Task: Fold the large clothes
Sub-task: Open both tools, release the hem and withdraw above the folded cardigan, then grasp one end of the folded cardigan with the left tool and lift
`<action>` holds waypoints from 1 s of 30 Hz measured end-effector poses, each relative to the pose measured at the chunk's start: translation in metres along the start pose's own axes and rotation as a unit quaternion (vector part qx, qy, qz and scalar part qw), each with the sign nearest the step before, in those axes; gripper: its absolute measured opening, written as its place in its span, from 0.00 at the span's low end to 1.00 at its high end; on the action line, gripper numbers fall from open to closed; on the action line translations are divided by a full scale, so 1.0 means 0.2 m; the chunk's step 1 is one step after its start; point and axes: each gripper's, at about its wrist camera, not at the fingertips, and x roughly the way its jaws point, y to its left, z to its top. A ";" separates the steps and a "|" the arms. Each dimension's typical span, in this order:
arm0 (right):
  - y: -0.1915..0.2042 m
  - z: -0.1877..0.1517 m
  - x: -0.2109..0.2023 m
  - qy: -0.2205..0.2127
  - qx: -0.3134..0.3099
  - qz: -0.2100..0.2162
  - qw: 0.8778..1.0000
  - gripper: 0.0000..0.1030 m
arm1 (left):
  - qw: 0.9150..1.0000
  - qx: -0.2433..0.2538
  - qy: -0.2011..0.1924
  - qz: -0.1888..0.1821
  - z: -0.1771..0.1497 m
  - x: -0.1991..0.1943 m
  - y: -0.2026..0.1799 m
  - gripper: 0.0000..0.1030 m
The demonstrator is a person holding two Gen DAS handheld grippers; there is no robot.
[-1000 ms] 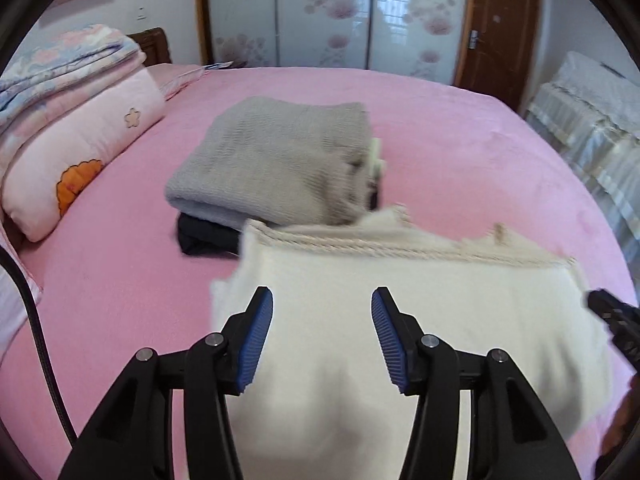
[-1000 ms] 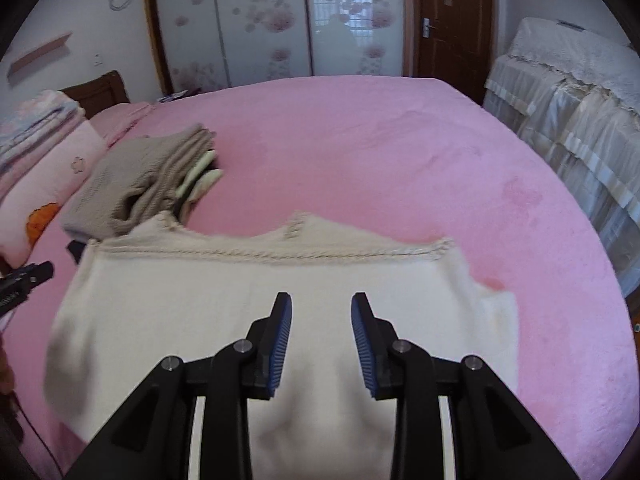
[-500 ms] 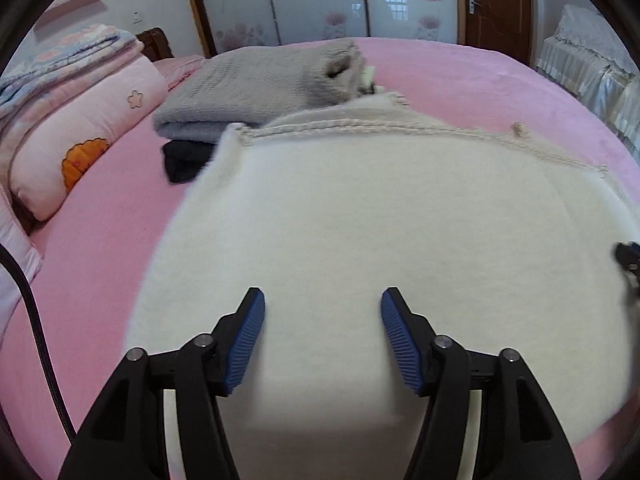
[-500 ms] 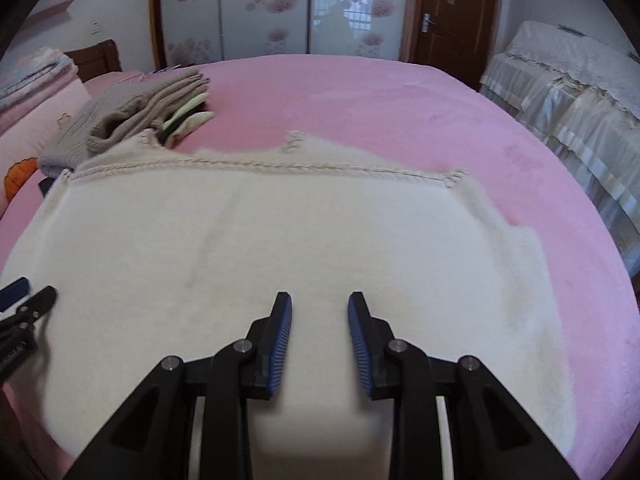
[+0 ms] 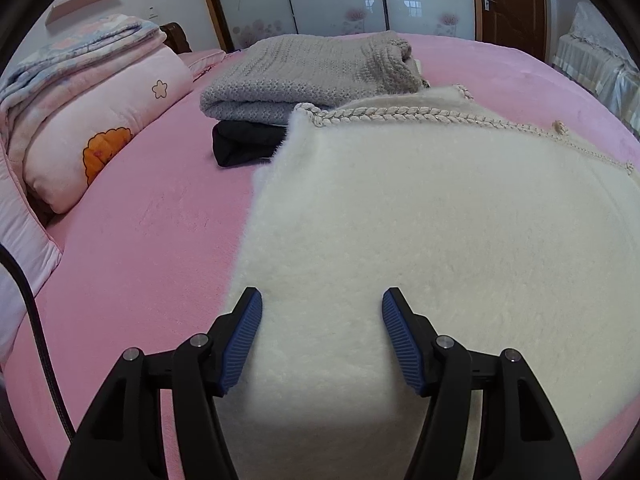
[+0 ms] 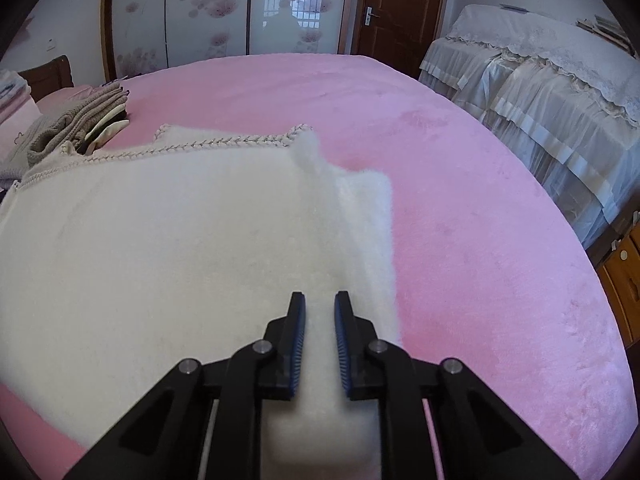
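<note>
1. Starting at the left: a pink pillow (image 5: 100, 136) and a stack of folded quilts (image 5: 80, 44) sit at the edge of the pink bed (image 5: 140, 240), with a black cable (image 5: 36, 320) hanging down near them.
2. Next comes a folded grey sweater (image 5: 304, 76) on top of a black garment (image 5: 244, 142), both done and set aside; they lie just beside the far left corner of the piece in hand.
3. The white fluffy sweater (image 5: 420, 220) lies spread flat across the near half of the bed, its braided trim (image 5: 400, 114) along the far edge.
4. The left gripper (image 5: 322, 340) hovers over the sweater's near left part, jaws spread wide, holding nothing.
5. The right gripper (image 6: 320, 338) sits over the near right part, jaws drawn close with only a narrow gap. Whether they pinch any pile, I cannot tell.
6. At the right edge a layer (image 6: 368, 232) is already turned under or over, giving a double thickness there.
7. Handling, as I judge it: soft, limp and fairly light, yet bulky. The pile looks slick, so a shallow nip may slide off.
8. Best hold is probably a deep bite at an edge or corner, taking all layers, one gripper at each side.
</note>
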 end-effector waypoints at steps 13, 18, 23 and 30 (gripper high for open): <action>0.06 0.07 -0.38 0.029 0.028 0.044 0.998 0.40 | 0.991 -0.038 0.121 -0.052 0.04 -0.26 0.05 0.60; 0.12 0.09 -0.61 0.020 0.020 0.074 0.997 0.43 | 0.992 -0.036 0.108 -0.061 0.04 -0.50 0.05 0.60; 0.17 0.09 -0.81 0.007 0.011 0.089 0.996 0.45 | 0.993 -0.031 0.095 -0.069 0.02 -0.74 0.05 0.60; 0.23 0.06 -1.03 -0.004 0.012 0.116 0.993 0.46 | 0.993 -0.027 0.077 -0.085 -0.06 -1.00 0.04 0.60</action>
